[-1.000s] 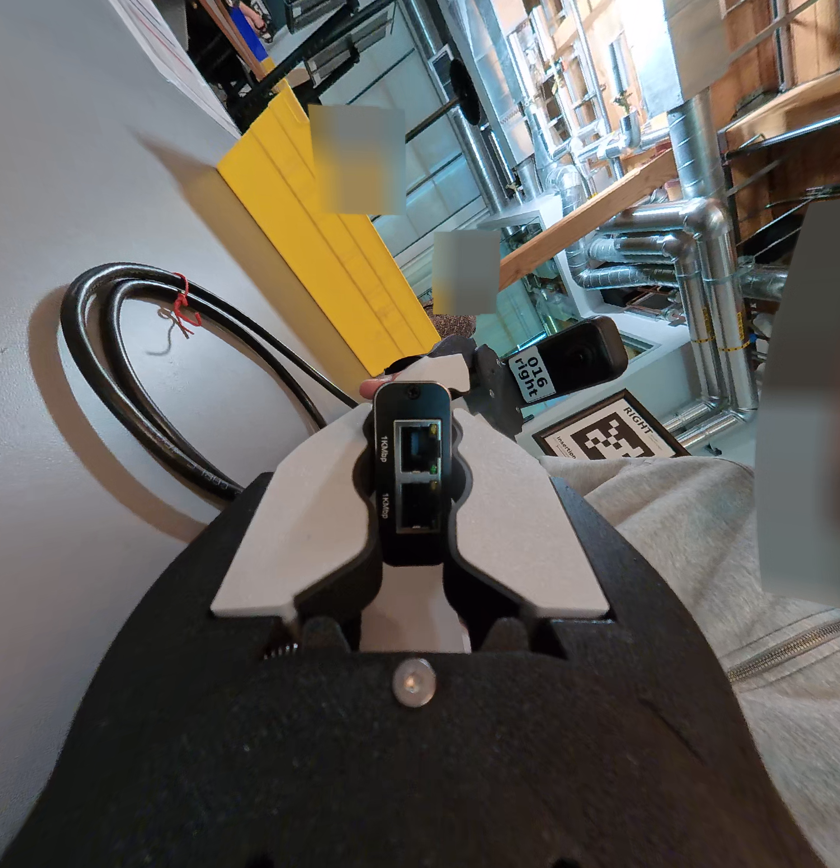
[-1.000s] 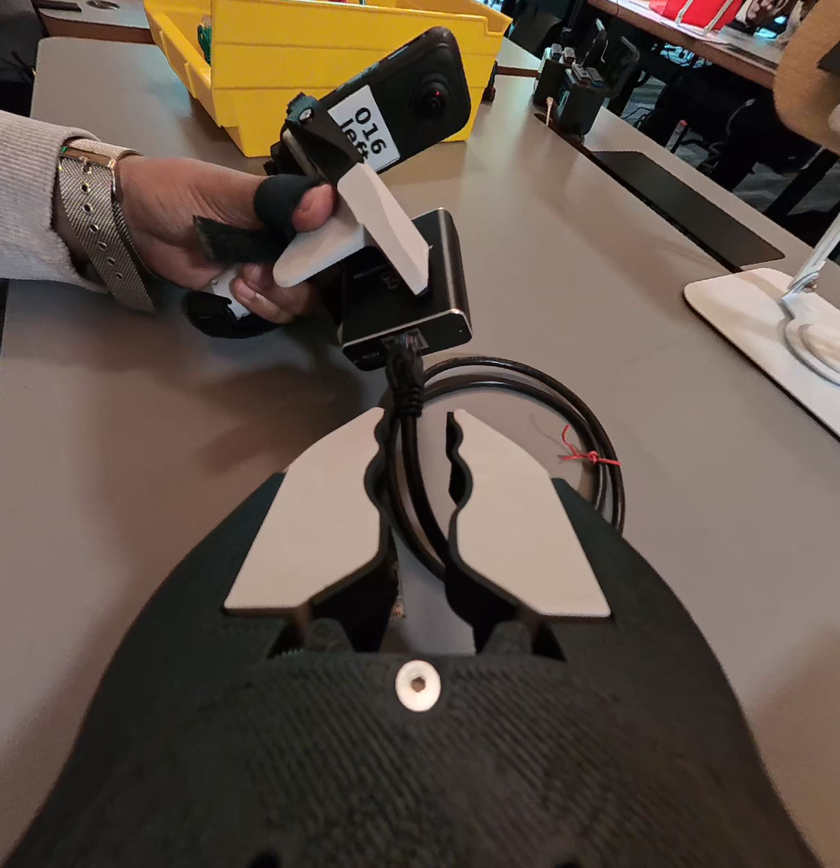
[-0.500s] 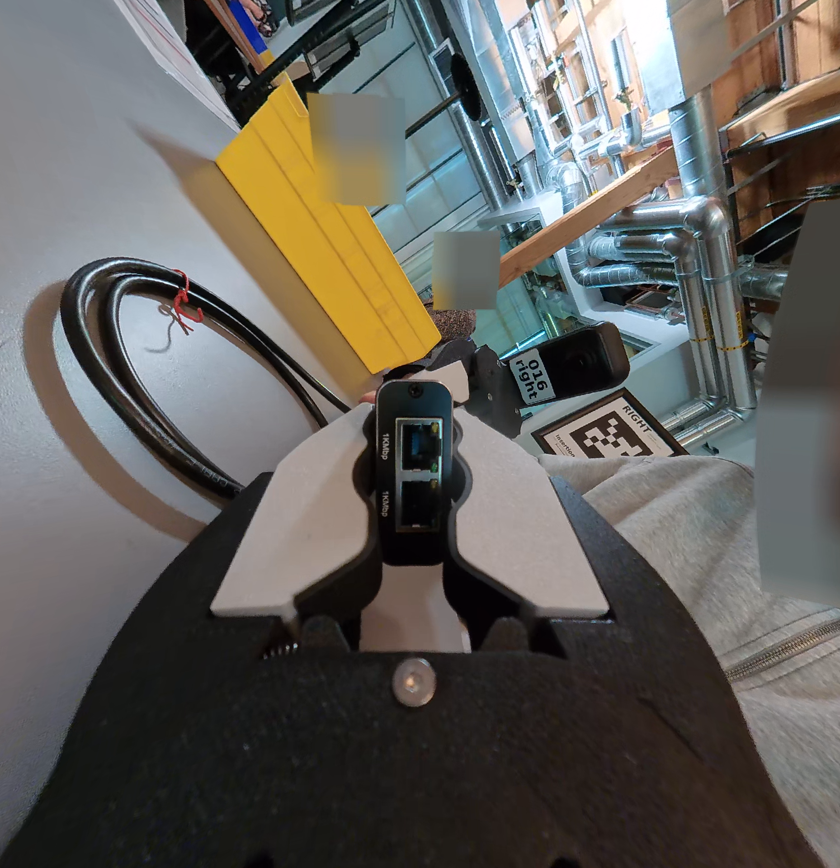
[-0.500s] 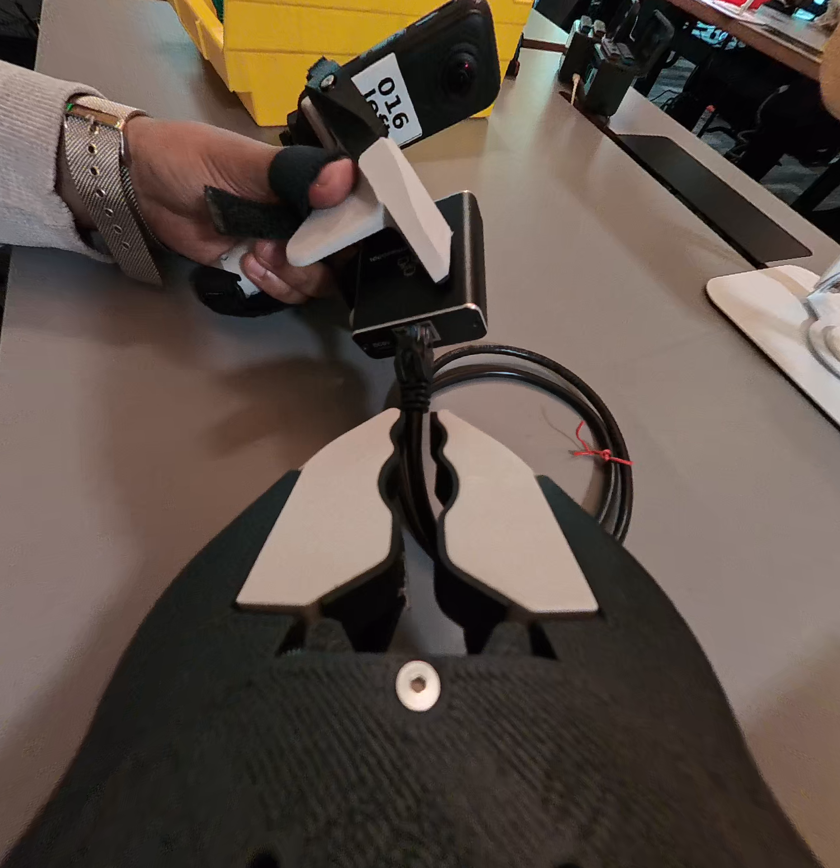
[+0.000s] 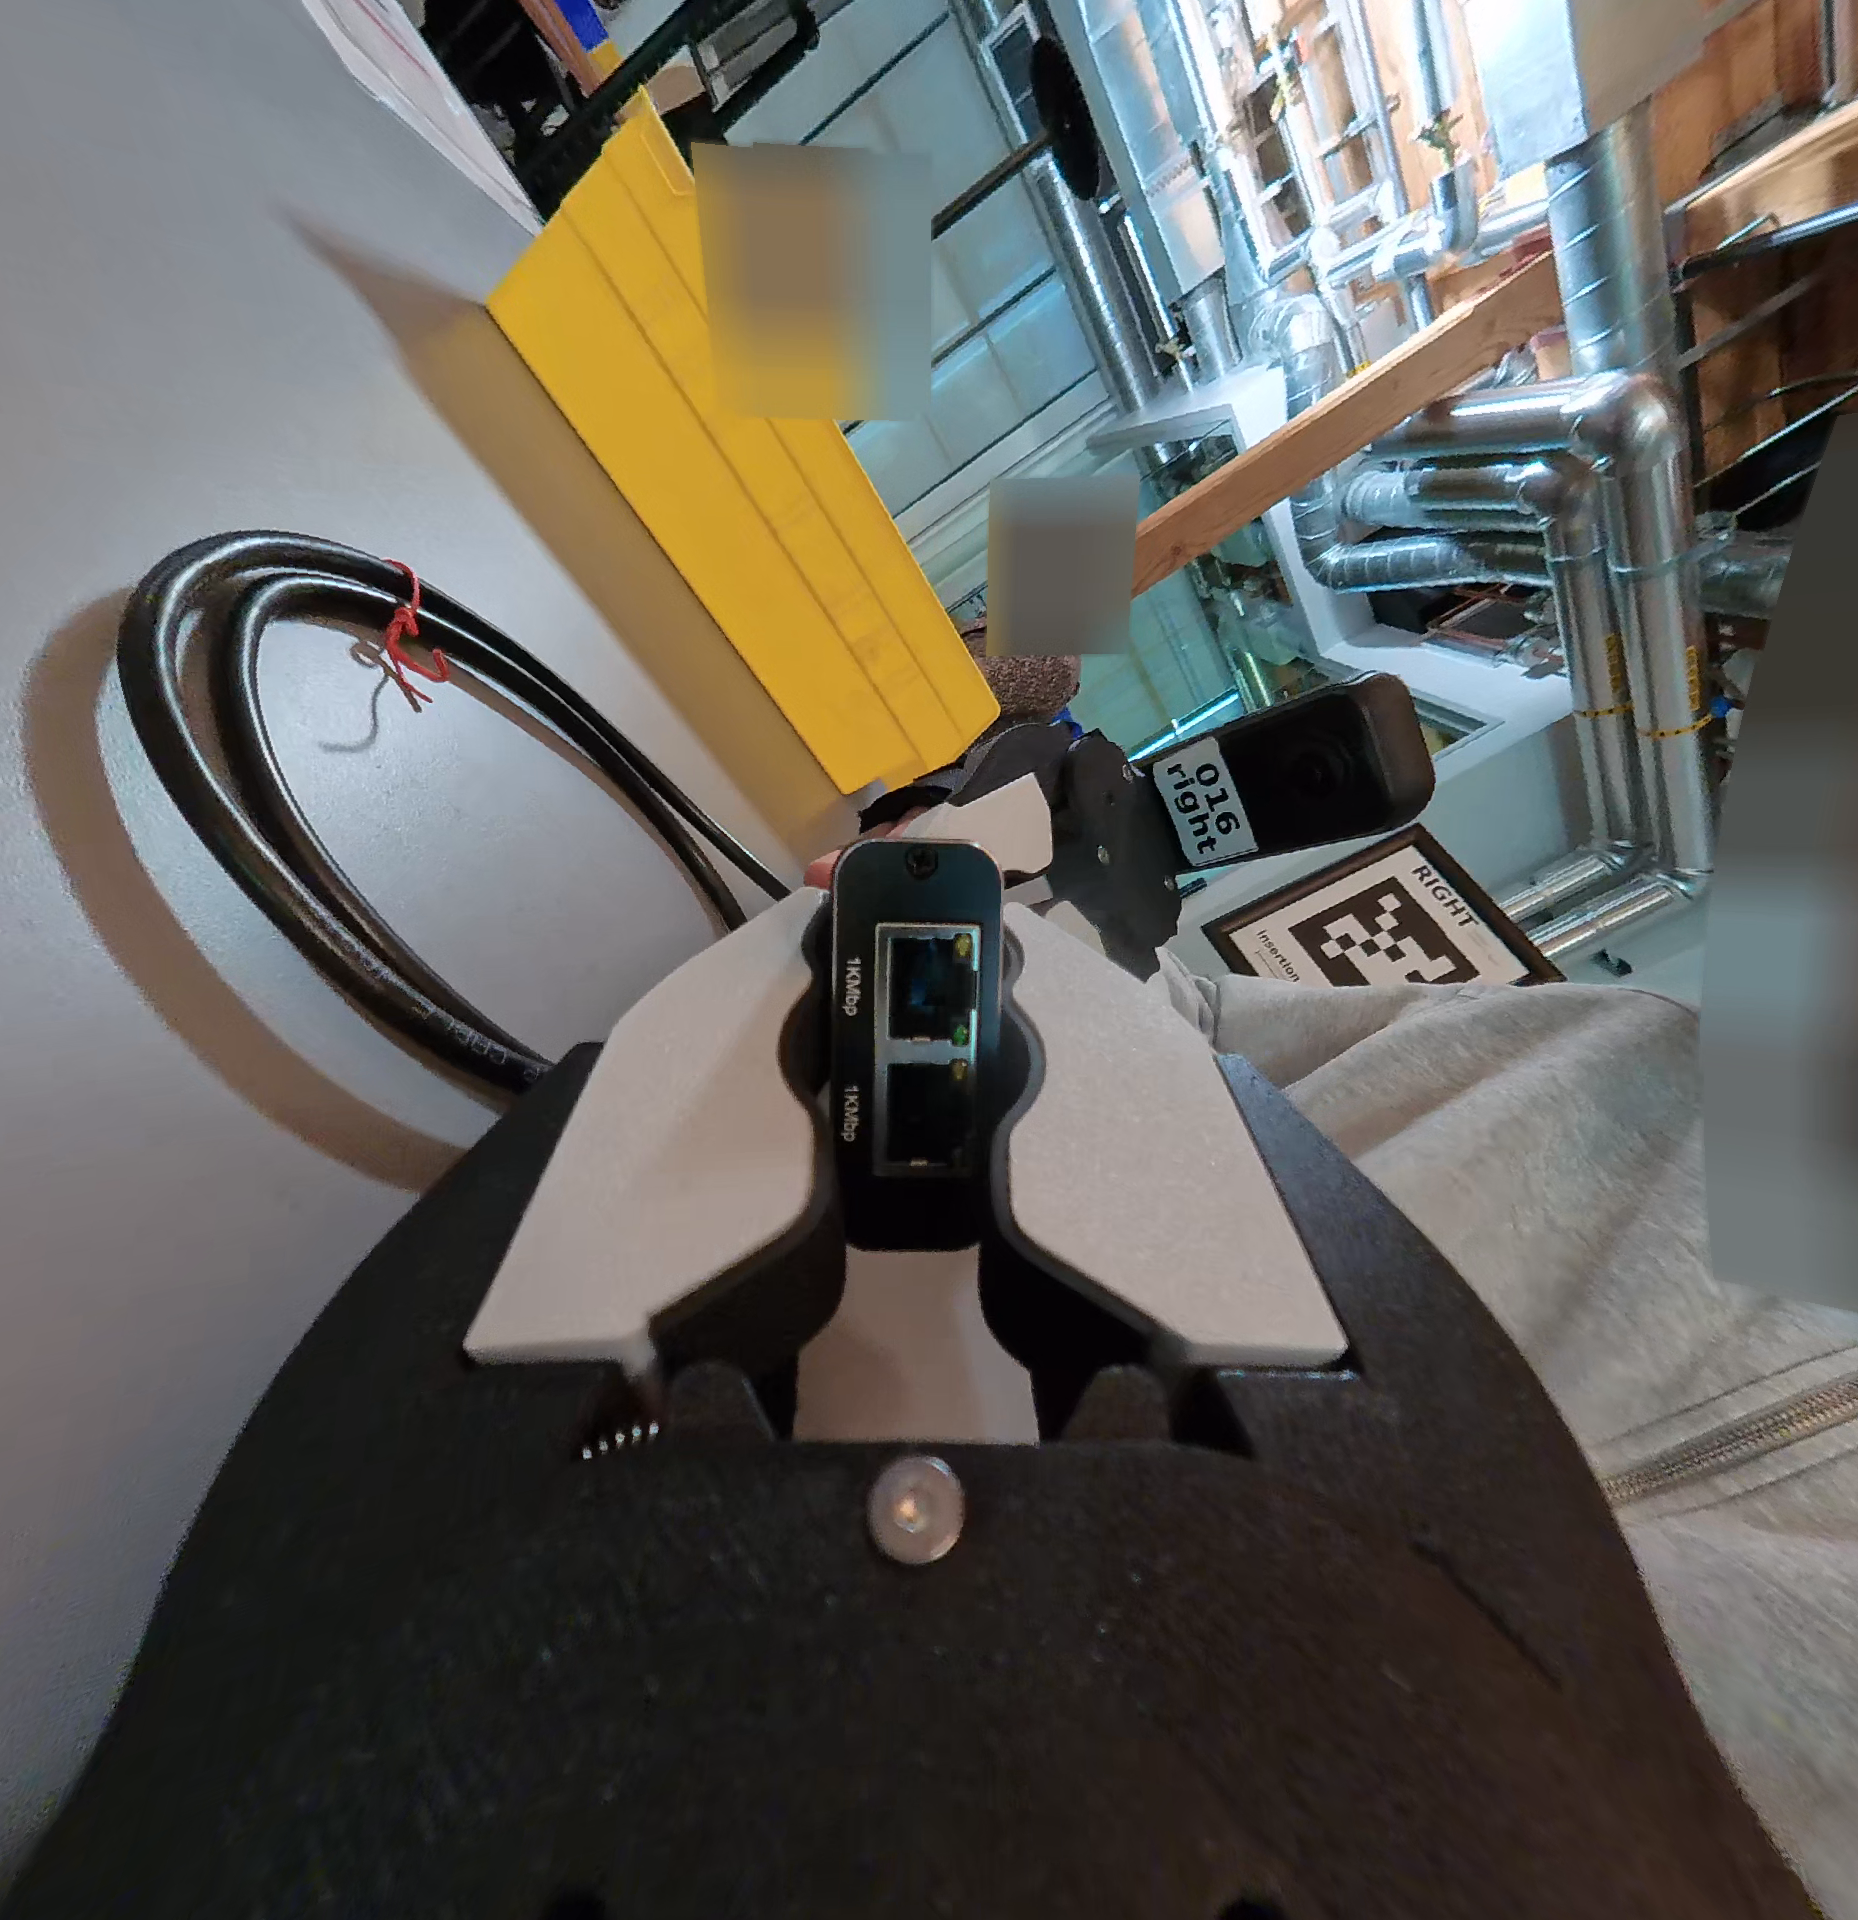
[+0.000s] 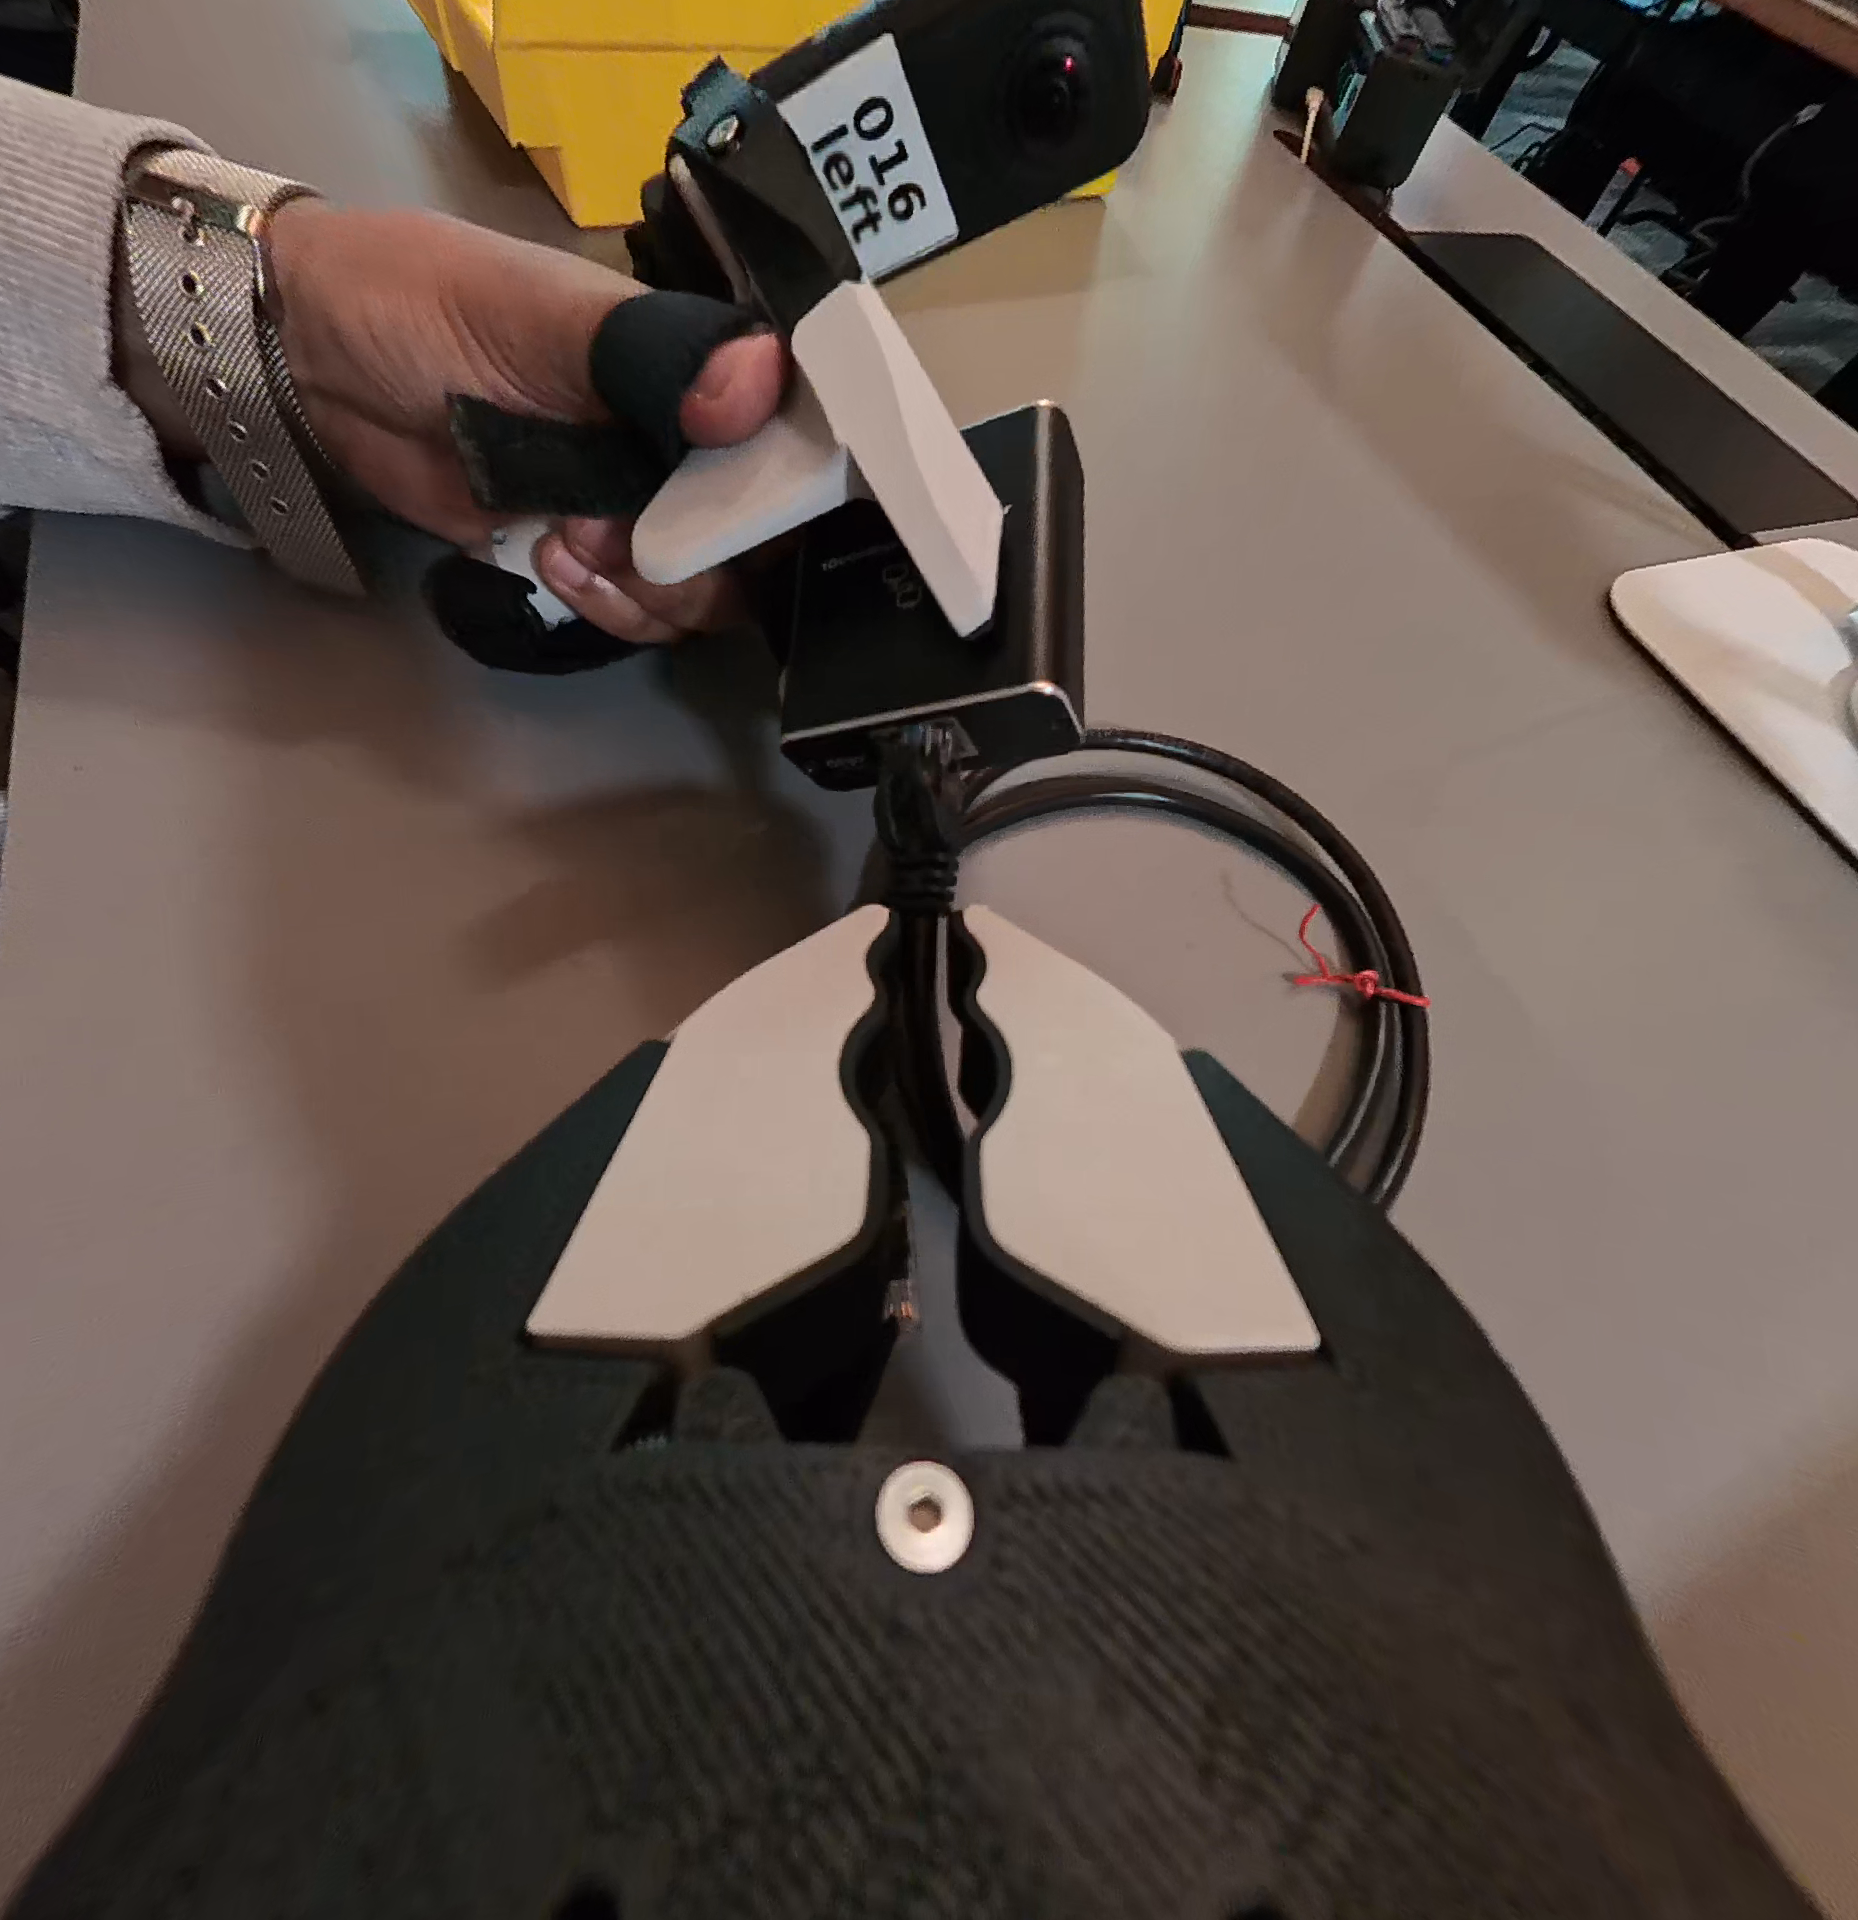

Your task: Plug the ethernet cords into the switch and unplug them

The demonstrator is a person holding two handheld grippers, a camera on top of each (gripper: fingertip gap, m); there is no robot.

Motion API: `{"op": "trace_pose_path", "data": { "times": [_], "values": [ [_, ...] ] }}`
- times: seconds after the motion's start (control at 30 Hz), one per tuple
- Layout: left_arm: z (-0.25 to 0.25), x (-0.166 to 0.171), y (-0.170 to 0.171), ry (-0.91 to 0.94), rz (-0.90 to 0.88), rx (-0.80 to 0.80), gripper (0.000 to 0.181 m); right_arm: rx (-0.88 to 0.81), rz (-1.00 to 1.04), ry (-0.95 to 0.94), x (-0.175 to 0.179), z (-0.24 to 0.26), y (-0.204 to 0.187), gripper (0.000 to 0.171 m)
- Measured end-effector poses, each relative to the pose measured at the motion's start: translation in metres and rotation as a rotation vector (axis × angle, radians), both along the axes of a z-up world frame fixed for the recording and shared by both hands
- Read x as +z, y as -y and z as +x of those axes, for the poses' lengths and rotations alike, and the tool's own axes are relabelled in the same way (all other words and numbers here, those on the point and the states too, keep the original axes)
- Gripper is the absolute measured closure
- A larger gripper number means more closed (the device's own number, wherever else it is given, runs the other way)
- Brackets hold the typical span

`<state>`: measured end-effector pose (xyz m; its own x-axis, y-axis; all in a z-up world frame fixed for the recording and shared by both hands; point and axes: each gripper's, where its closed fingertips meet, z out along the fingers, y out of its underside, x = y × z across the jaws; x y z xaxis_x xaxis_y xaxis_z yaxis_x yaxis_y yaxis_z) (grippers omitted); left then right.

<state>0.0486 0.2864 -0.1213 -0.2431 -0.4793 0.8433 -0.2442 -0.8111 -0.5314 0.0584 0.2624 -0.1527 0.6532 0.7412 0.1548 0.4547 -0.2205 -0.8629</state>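
My left gripper (image 5: 914, 935) is shut on a small black switch (image 5: 920, 1049), whose two empty ports face the left wrist camera. In the right wrist view the left gripper (image 6: 904, 499) holds the switch (image 6: 935, 644) just above the table. A black ethernet plug (image 6: 914, 800) sits in a port on the switch's near end. My right gripper (image 6: 920, 920) is shut on the cord just behind that plug. The rest of the cord lies coiled (image 6: 1392, 997) on the table, bound by a red tie (image 6: 1351, 982). The coil also shows in the left wrist view (image 5: 229, 810).
A yellow bin (image 6: 613, 83) stands behind the left hand on the grey table (image 6: 385, 935). A white base plate (image 6: 1735, 644) lies at the right edge. A black flat panel (image 6: 1631, 384) sits in the table top. A framed marker board (image 5: 1372, 935) stands behind the right gripper (image 5: 1008, 821).
My right gripper has gone from open around the cord to shut on it and has moved closer to the switch. The left gripper keeps holding the switch.
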Motion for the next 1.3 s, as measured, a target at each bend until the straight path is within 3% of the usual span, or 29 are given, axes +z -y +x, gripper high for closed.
{"op": "trace_pose_path", "data": {
  "times": [1.07, 1.3],
  "values": [
    [0.002, -0.008, 0.01, -0.083, 0.086, -0.034, 0.155, -0.002, -0.05, 0.04, -0.011, -0.007, 0.001, 0.164],
    [-0.005, 0.006, -0.003, 0.045, -0.081, -0.024, 0.156, -0.006, -0.047, -0.14, 0.01, -0.012, -0.003, 0.163]
  ]
}}
